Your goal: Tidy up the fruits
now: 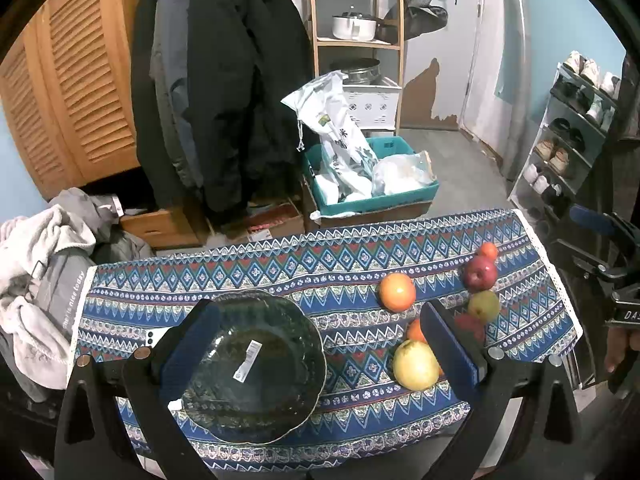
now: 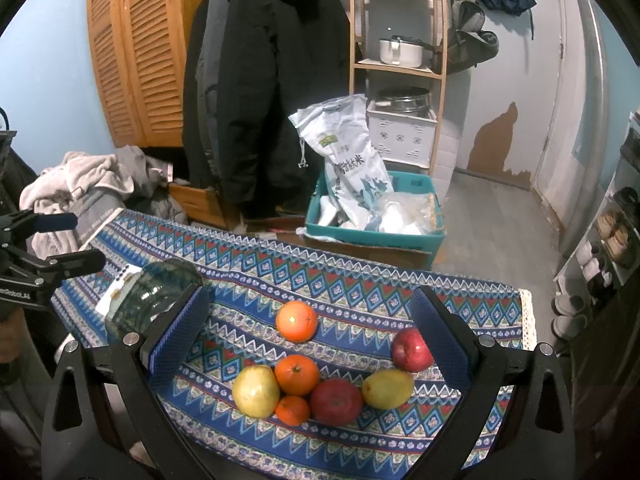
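Observation:
A dark green glass plate lies on the patterned cloth; it shows at the left in the right wrist view. My left gripper is open and empty above it. Several fruits lie to the right: a yellow pear, oranges, red apples, a second pear. My right gripper is open and empty, its fingers either side of the fruit group. In the left wrist view the yellow pear and an orange show.
The table's patterned cloth ends at a far edge. Beyond it stand a teal crate with bags, hanging coats, a wooden shelf and a laundry pile. A shoe rack stands at the right.

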